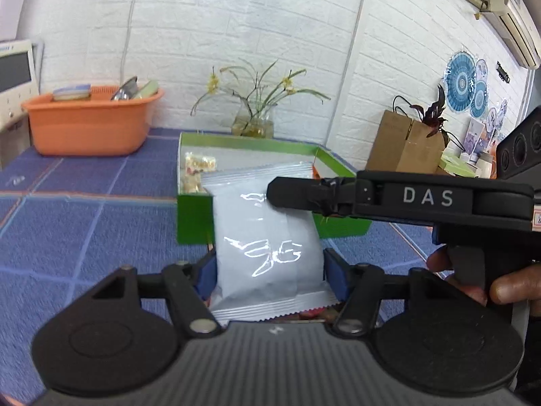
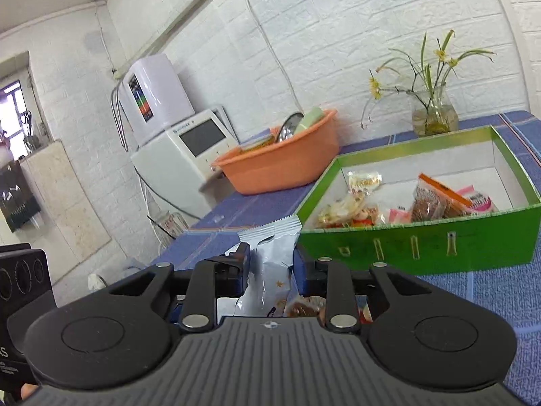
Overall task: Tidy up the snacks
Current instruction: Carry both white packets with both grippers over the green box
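My left gripper (image 1: 269,272) is shut on a silvery snack packet (image 1: 267,237) and holds it upright in front of the green box (image 1: 250,142). My right gripper (image 1: 274,193) reaches in from the right and touches the packet's upper edge. In the right wrist view the right gripper (image 2: 272,267) is shut on the same packet (image 2: 270,270), pinching its side. The green box (image 2: 419,240) holds several wrapped snacks (image 2: 436,199), some also visible in the left wrist view (image 1: 196,169).
An orange basin (image 1: 89,121) with dishes stands at the back left on the blue tiled cloth (image 1: 67,223). A glass vase with flowers (image 1: 253,123) stands behind the box. A brown paper bag (image 1: 405,145) stands at the right. A white appliance (image 2: 189,145) sits beside the basin.
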Demonstrator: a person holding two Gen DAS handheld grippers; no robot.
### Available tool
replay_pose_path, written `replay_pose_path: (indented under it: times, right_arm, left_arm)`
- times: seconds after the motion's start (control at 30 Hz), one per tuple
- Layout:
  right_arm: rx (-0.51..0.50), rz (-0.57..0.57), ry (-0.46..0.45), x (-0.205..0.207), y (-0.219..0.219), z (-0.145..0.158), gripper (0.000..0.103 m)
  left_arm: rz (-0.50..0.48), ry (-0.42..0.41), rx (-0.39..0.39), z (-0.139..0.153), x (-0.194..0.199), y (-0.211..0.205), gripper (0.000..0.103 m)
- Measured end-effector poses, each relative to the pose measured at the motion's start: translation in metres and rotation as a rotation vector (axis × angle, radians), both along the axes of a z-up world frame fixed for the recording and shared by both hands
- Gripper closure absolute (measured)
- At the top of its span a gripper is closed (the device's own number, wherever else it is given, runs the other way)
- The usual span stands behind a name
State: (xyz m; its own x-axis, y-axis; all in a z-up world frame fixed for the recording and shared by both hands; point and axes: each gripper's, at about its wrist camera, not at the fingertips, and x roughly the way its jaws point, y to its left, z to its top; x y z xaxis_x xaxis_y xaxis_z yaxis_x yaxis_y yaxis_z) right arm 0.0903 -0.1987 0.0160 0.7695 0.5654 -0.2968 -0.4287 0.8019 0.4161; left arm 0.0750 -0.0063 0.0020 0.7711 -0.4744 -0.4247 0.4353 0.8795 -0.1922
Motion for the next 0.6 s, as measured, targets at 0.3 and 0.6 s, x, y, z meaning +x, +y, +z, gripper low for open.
replay_pose_path:
  times: [0.3,0.6]
  right_arm:
    - [0.042,-0.045,0.0,0.032,-0.012,0.023,0.057]
    - [0.298,-0.182,-0.038,0.055,-0.06,0.03,0.062]
  left_arm:
    - [-0.006,-0.107,0.109,0.029,0.03,-0.027,0.043]
    - [-0.065,-0.179,0.115,0.055,0.073,-0.062,0.043]
